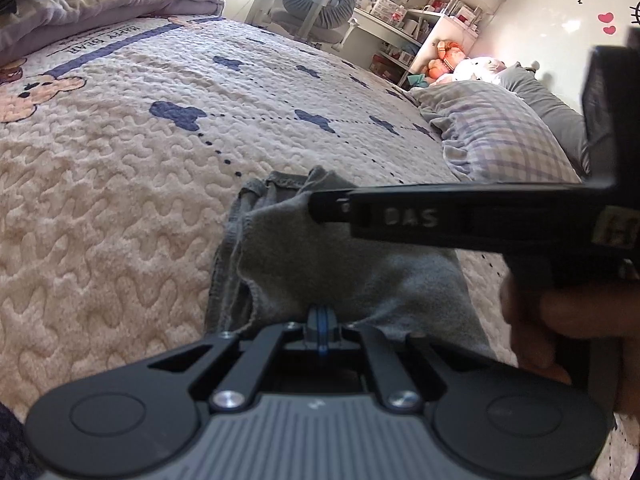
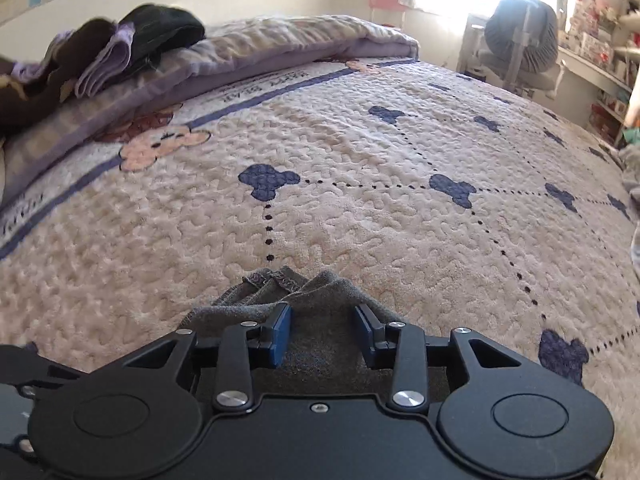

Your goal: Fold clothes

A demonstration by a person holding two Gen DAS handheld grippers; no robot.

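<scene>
A grey knit garment [image 1: 320, 256] lies bunched on the cream quilted bedspread [image 1: 120, 200]. My left gripper [image 1: 321, 322] is shut on the garment's near edge, its blue pads pressed together. My right gripper [image 1: 320, 208] reaches in from the right across the cloth's top. In the right wrist view the right gripper [image 2: 323, 330] is open, its blue pads [image 2: 282, 330] spread apart with the grey garment [image 2: 304, 296] lying between and under them.
A folded purple plaid duvet [image 2: 280, 40] with dark clothes [image 2: 160, 32] on it lies at the bed's far side. A plaid pillow [image 1: 500, 140] sits right. A desk chair [image 1: 320, 0] and toy shelves [image 1: 432, 20] stand beyond the bed.
</scene>
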